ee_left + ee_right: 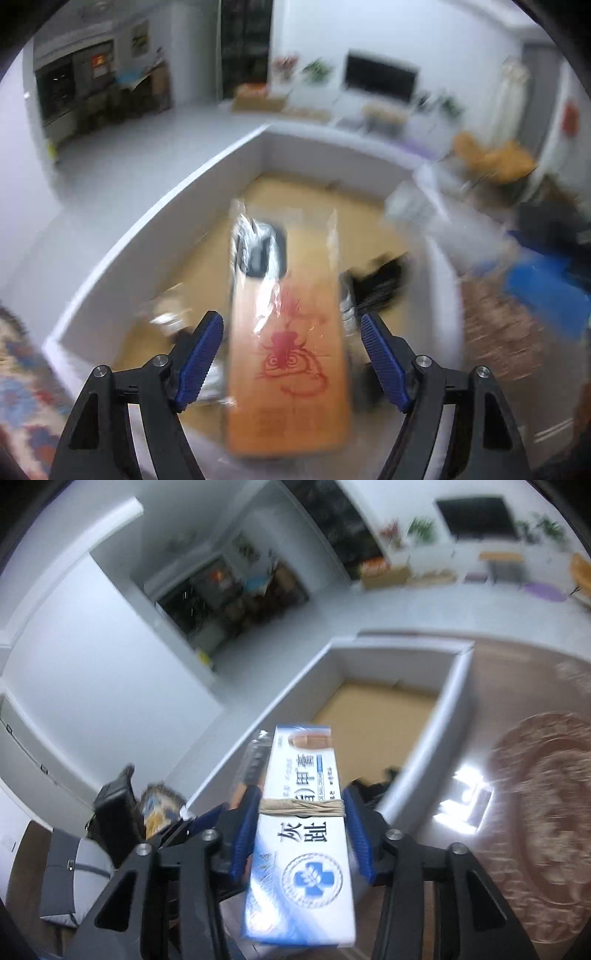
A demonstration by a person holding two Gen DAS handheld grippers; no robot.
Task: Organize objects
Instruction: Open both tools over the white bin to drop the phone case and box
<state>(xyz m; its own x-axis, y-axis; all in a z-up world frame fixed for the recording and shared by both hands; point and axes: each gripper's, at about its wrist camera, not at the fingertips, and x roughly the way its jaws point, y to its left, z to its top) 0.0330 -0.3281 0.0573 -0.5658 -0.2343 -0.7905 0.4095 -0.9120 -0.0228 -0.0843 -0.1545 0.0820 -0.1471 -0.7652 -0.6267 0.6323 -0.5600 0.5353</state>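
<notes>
My left gripper (291, 321) holds a flat orange package (288, 369) with a red print, in clear wrap, with a dark item (262, 254) packed at its far end. Its blue pads (203, 354) flank the wrap, and the package stays sharp while the room smears. It hangs over the white-walled box (166, 199) with a brown floor. My right gripper (301, 805) is shut on a long blue-and-white carton (303, 834) with a rubber band (303, 806) around it. The carton points at the same box (266, 709), just short of its near corner.
Dark items (384, 280) lie on the box floor at the right. A blue object (546, 288) sits beyond the box's right wall. A round brown patterned surface (546, 812) spreads right of the box. A black device (114, 812) is close on my right gripper's left.
</notes>
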